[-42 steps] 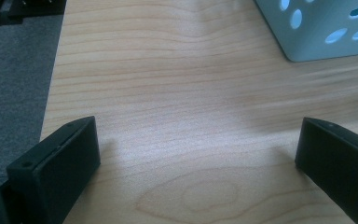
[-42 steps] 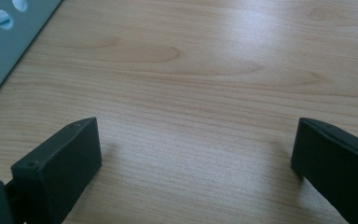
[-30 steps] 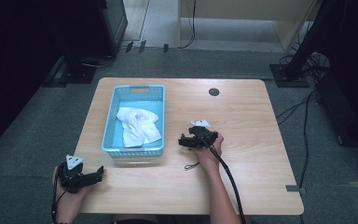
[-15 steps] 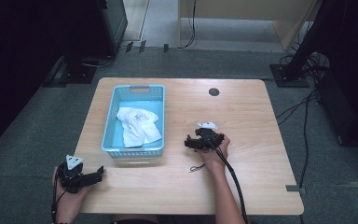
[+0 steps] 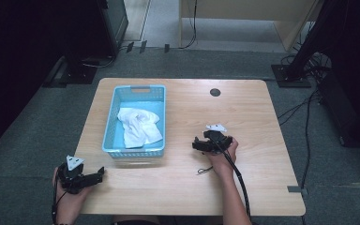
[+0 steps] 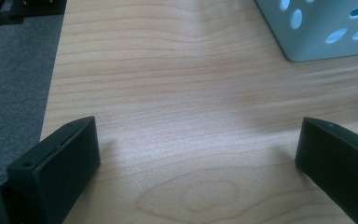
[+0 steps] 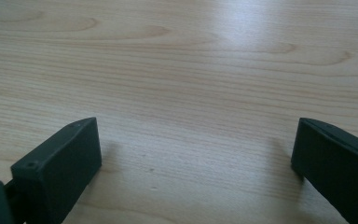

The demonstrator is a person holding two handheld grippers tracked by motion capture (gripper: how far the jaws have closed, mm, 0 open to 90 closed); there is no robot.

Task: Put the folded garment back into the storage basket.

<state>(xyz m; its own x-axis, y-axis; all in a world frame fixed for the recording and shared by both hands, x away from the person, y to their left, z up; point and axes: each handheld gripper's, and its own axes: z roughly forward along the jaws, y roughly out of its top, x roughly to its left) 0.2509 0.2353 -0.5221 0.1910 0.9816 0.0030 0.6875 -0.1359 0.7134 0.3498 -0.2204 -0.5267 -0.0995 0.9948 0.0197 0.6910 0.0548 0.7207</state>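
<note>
Claws: two, one in each of the person's hands, both low over the wooden tabletop [image 5: 243, 117].
Left claw [image 5: 99, 174]: at the near left corner of the tabletop in the high view, pointing to the right; jaws spread wide with only bare wood between them in the left gripper view [image 6: 196, 154]; it holds nothing.
Right claw [image 5: 195, 144]: right of the basket, near the middle of the tabletop, pointing toward the basket; jaws spread wide over bare wood in the right gripper view [image 7: 196, 154]; it holds nothing.
Baskets: one, a light blue plastic basket [image 5: 110, 136], rectangular, with slotted walls and a handle cut-out at its far end; it stands on the left half of the tabletop, long side running away from the person. A corner with oval holes shows at the top right of the left gripper view [image 6: 317, 32].
Cloths: one, a white cloth [image 5: 138, 125].
Cloth, place: inside the basket, on its floor, toward the near and right part; the far left part of the basket floor is bare.
Cloth, look: plain white, soft, crumpled into loose folds, not spread flat; well apart from both claws.
Holes in the tabletop: one, a dark round hole [image 5: 215, 92] near the far edge.
Small dark things: one, a thin dark bit [image 5: 203, 170] on the wood beside the right forearm; too small to tell what it is.
</note>
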